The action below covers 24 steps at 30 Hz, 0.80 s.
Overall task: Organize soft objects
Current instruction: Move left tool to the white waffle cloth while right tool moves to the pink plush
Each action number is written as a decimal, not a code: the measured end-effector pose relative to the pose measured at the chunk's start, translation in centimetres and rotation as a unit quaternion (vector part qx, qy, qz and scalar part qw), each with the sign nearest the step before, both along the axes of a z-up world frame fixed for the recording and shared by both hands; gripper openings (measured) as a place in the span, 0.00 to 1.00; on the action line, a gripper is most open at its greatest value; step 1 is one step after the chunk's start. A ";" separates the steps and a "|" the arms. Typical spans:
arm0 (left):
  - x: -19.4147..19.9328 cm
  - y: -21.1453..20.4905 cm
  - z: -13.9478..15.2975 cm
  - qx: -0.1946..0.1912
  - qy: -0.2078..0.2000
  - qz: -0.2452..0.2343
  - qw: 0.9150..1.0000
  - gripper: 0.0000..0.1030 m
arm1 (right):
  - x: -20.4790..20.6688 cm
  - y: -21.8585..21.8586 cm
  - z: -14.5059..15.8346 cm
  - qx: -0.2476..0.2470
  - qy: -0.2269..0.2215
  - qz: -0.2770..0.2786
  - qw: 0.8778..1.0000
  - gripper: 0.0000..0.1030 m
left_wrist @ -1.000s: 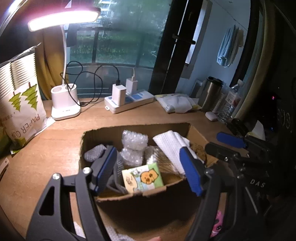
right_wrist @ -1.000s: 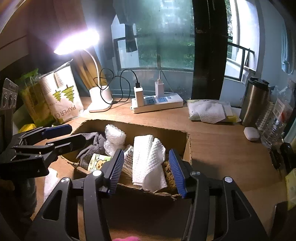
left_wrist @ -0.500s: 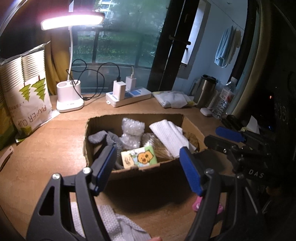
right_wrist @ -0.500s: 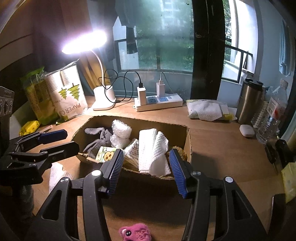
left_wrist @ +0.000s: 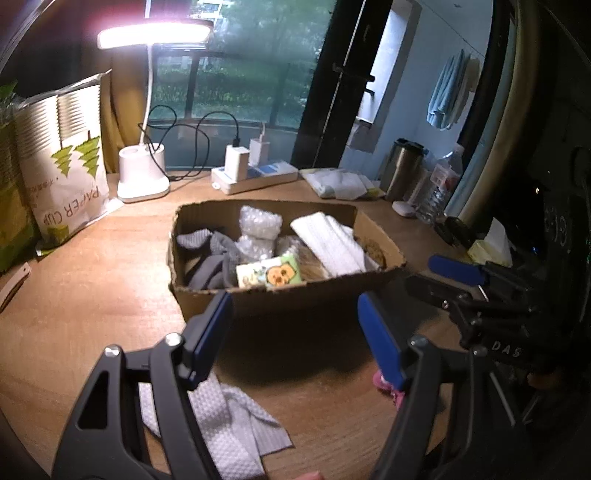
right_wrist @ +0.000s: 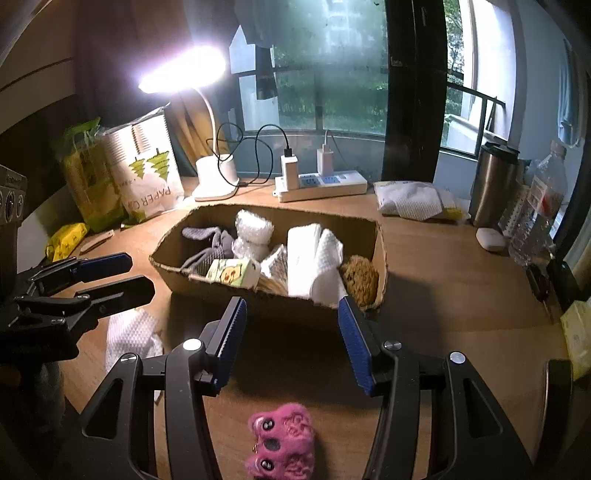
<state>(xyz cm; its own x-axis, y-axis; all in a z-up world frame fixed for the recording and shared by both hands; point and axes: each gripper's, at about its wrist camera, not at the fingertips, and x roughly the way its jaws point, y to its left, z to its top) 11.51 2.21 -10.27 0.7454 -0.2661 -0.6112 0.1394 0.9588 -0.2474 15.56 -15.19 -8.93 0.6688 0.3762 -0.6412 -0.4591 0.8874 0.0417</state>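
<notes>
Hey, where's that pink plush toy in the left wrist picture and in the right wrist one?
Left wrist view: pink plush toy at lower right, mostly hidden behind the left gripper's right finger, on the table.
Right wrist view: at bottom centre, in full sight below the open right gripper.
Shared landmark: the cardboard box, just beyond the toy in both.

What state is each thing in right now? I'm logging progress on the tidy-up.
left gripper: jaws open, empty
right gripper: jaws open, empty
cardboard box: open-topped, partly filled
white towel: inside the box
pink plush toy: outside, on the table
grey cloth: outside, crumpled on the table
desk lamp: on
</notes>
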 end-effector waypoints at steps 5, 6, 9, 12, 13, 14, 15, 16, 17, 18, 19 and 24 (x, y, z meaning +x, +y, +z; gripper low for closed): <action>-1.0 -0.1 -0.3 0.002 0.003 0.001 1.000 0.70 | -1.0 -0.3 -0.5 -0.001 0.006 0.000 1.000 0.53; -1.2 -0.1 -0.4 0.002 0.004 0.002 1.000 0.70 | -1.3 -0.3 -0.7 0.000 0.007 0.000 1.000 0.53; -1.7 -0.2 -0.9 0.002 0.012 0.004 1.000 0.70 | -1.9 -0.4 -1.3 -0.003 0.014 0.000 1.000 0.53; -2.2 -0.2 -1.5 0.000 0.022 0.007 1.000 0.70 | -2.4 -0.3 -1.9 -0.008 0.022 0.004 1.000 0.53; -2.3 -0.1 -1.8 -0.001 0.026 0.008 1.000 0.70 | -2.6 -0.4 -2.1 -0.008 0.025 0.005 1.000 0.53; -2.5 -0.1 -2.0 0.000 0.030 0.008 1.000 0.70 | -2.8 -0.4 -2.4 -0.008 0.028 0.005 1.000 0.53; -2.7 -0.1 -2.3 0.003 0.035 0.008 0.999 0.70 | -2.9 -0.4 -2.5 -0.009 0.030 0.006 0.999 0.53; -2.8 -0.1 -2.6 0.004 0.038 0.009 0.999 0.70 | -3.1 -0.4 -2.8 -0.010 0.033 0.006 0.999 0.53; -3.0 -0.1 -2.8 0.006 0.042 0.010 0.999 0.70 | -3.2 -0.5 -3.0 -0.012 0.036 0.006 0.999 0.53; -3.2 0.0 -3.2 0.007 0.047 0.012 0.999 0.70 | -3.3 -0.5 -3.3 -0.014 0.040 0.006 0.999 0.53; -3.3 0.2 -3.5 0.008 0.051 0.014 0.999 0.70 | -3.4 -0.6 -3.5 -0.015 0.043 0.006 0.999 0.53; -3.9 1.0 -5.1 0.022 0.073 0.031 0.997 0.70 | -3.6 -0.9 -4.6 -0.021 0.058 0.001 0.998 0.53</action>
<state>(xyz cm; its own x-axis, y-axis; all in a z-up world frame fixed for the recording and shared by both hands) 7.63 3.26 -15.33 0.6614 -0.1930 -0.7248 0.0443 0.9747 -0.2190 11.98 -16.14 -13.54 0.5886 0.3477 -0.7298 -0.4547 0.8888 0.0567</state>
